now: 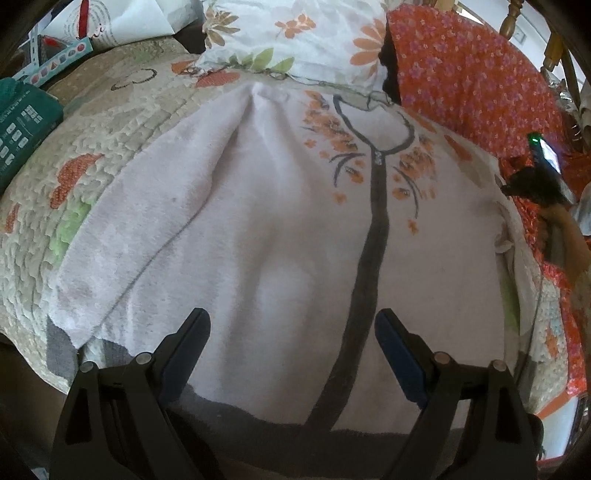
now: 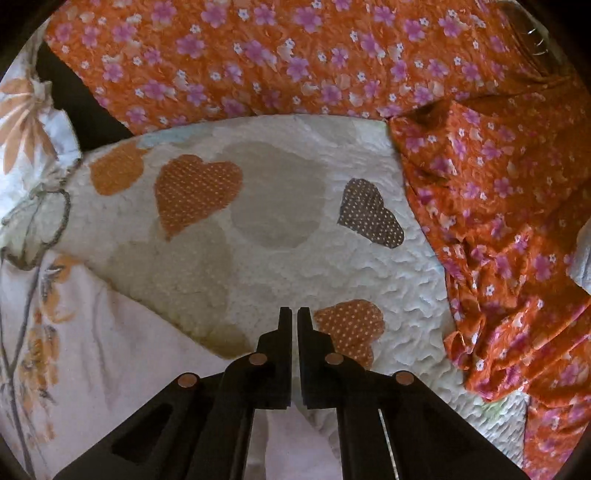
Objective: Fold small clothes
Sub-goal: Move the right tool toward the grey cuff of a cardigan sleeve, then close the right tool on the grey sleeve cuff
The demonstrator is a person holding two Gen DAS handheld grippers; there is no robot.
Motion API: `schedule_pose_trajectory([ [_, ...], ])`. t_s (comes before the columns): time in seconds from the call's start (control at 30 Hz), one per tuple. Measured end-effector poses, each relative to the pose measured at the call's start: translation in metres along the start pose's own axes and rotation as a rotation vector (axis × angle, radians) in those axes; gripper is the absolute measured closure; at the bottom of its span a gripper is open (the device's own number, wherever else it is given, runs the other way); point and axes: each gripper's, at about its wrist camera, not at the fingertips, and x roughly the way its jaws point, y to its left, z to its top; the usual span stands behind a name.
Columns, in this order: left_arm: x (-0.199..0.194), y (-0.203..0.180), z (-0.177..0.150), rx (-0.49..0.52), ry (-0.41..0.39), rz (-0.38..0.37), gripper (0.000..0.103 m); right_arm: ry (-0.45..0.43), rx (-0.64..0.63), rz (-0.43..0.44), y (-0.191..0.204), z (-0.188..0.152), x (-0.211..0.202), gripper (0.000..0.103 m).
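Observation:
A small white fleece jacket (image 1: 258, 221) with a dark zip band (image 1: 373, 229), orange flower print and a grey hem (image 1: 258, 421) lies spread flat on a quilted bedcover (image 1: 110, 122). My left gripper (image 1: 291, 317) hangs open over the jacket's lower body, just left of the zip band, with nothing between its fingers. My right gripper (image 2: 294, 314) is shut, its tips over the bedcover (image 2: 277, 206) to the right of the jacket (image 2: 92, 350). White cloth shows under its base, but none between the tips. The left wrist view shows the right gripper (image 1: 535, 181) beside the jacket's right edge.
A flowered pillow (image 1: 295, 33) lies beyond the jacket's collar. Orange flowered fabric (image 2: 498, 240) is bunched along the right and far side. A green box (image 1: 22, 129) and papers (image 1: 122, 22) sit at the far left. A hand (image 1: 565, 236) holds the right gripper.

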Motion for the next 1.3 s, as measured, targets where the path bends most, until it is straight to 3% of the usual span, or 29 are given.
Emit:
schedule_pose_trajectory([
  [0.07, -0.004, 0.002, 0.0, -0.005, -0.01, -0.003, 0.013, -0.017, -0.011, 0.067, -0.005, -0.016, -0.018, 0.093],
  [0.13, -0.009, 0.003, -0.001, -0.02, -0.02, -0.017, 0.013, -0.017, -0.065, 0.127, -0.009, -0.043, -0.049, 0.078],
  [0.2, -0.013, 0.002, -0.004, -0.026, -0.021, -0.03, 0.013, -0.004, -0.134, 0.191, -0.009, -0.081, -0.07, 0.052],
  [0.37, -0.027, -0.006, -0.014, -0.033, -0.003, -0.075, 0.013, 0.141, -0.353, 0.351, -0.006, -0.196, -0.11, 0.043],
  [0.53, -0.047, -0.016, -0.025, -0.01, -0.013, -0.078, 0.013, 0.18, -0.521, 0.331, 0.01, -0.291, -0.131, 0.038],
  [0.6, -0.055, -0.017, -0.028, -0.003, -0.02, -0.079, 0.013, 0.194, -0.562, 0.307, 0.016, -0.313, -0.135, 0.038],
  [0.73, -0.065, -0.015, -0.036, -0.003, -0.025, -0.076, 0.013, 0.159, -0.682, 0.157, 0.025, -0.351, -0.139, 0.038],
  [0.77, -0.068, -0.014, -0.038, -0.002, -0.024, -0.072, 0.013, 0.134, -0.7, 0.098, 0.024, -0.356, -0.141, 0.048],
  [0.8, -0.07, -0.013, -0.039, -0.002, -0.026, -0.069, 0.013, 0.121, -0.688, 0.09, 0.019, -0.36, -0.145, 0.078],
  [0.83, -0.073, -0.011, -0.04, -0.001, -0.033, -0.069, 0.013, 0.118, -0.645, 0.119, 0.011, -0.361, -0.151, 0.095],
  [0.87, -0.075, -0.01, -0.041, -0.001, -0.038, -0.064, 0.013, 0.095, -0.581, 0.143, -0.001, -0.354, -0.161, 0.103],
  [1.03, -0.083, -0.006, -0.042, -0.01, -0.056, -0.066, 0.013, -0.071, -0.257, 0.17, -0.06, -0.306, -0.208, 0.103],
  [1.13, -0.085, -0.008, -0.043, -0.005, -0.053, -0.063, 0.013, -0.14, -0.037, 0.115, -0.123, -0.267, -0.221, 0.103],
  [1.2, -0.084, -0.009, -0.041, -0.003, -0.051, -0.064, 0.013, -0.156, 0.087, 0.04, -0.163, -0.258, -0.227, 0.103],
  [1.27, -0.083, -0.011, -0.042, 0.003, -0.05, -0.061, 0.013, -0.132, 0.016, 0.058, -0.162, -0.244, -0.23, 0.098],
  [1.3, -0.082, -0.012, -0.043, 0.004, -0.048, -0.058, 0.013, -0.109, -0.057, 0.087, -0.14, -0.248, -0.231, 0.098],
])
